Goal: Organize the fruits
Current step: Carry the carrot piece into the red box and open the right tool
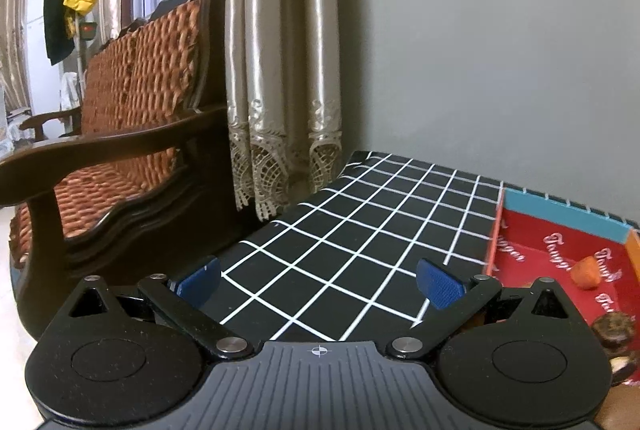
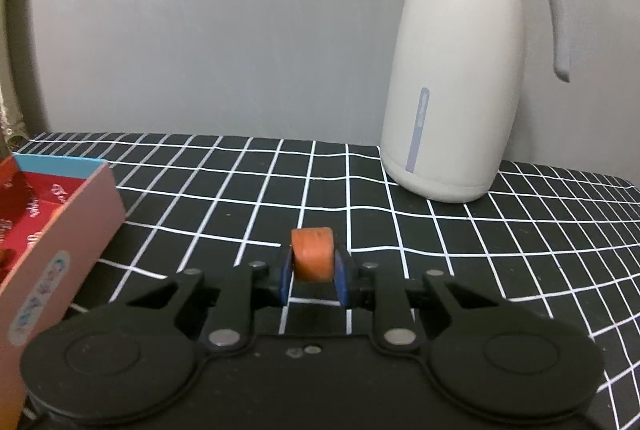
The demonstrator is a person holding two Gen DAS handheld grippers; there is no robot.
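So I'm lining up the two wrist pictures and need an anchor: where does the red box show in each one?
Left wrist: the red box sits at the right edge, on the checked cloth, with an orange fruit piece inside.
Right wrist: the red box is at the left edge, its pink outer wall facing the camera.
Shared landmark: the box's blue rim strip, plus the black-and-white checked cloth.

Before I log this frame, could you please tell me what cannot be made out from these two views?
- Left wrist view: the dark round items in the red box are partly hidden by the open left gripper and cut off by the right edge; their kind is unclear.
- Right wrist view: most of the box's inside runs off the left edge.
- Right wrist view: the right gripper covers the sides of the orange piece; which fruit it is cannot be told.
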